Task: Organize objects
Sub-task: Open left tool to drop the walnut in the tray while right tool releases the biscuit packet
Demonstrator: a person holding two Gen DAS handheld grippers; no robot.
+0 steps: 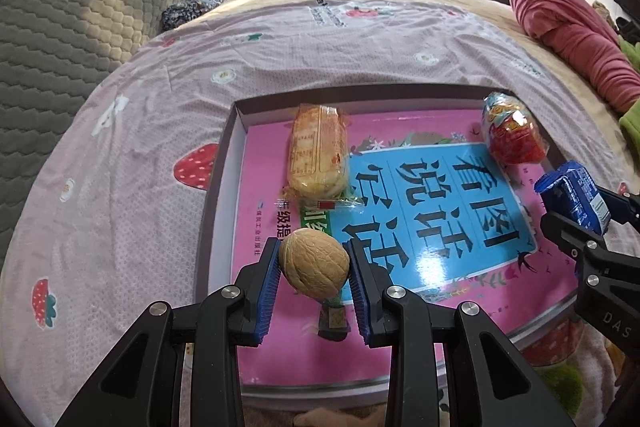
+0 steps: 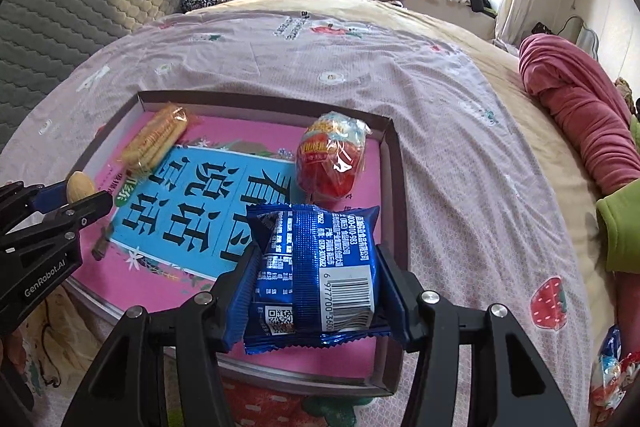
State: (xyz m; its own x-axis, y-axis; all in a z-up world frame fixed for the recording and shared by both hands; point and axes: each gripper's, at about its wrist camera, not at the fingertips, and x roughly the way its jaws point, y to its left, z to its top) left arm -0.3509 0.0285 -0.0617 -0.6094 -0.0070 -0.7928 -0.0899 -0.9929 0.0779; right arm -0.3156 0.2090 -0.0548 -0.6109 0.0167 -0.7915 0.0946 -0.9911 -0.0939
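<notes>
Over the near edge of the shallow box (image 1: 224, 163) on the bed (image 1: 132, 131), my left gripper (image 1: 314, 263) has its fingers (image 1: 267, 291) clamped on a walnut (image 1: 313, 262), pads pressing both sides of the shell. My right gripper (image 2: 316, 279), nearer the box's right wall, has its fingers clamped on a blue snack packet (image 2: 320, 267), crimped end sticking out toward the camera. Both loads hang above the pink-and-blue book cover (image 2: 188, 211) that lines the box floor; neither touches it yet.

To set them down well, I judge each should come low before I let go: the walnut is round and will roll on the glossy cover, so it wants a spot close to the left wall or against the biscuits. The packet is flat and soft and should lie in the free near-right corner.

Farther in, the biscuit sleeve (image 1: 318, 151) lies by the far-left corner, and the red jelly cup (image 2: 332, 159) lies on its side near the far-right corner, well apart from each other. I keep clear of both.
</notes>
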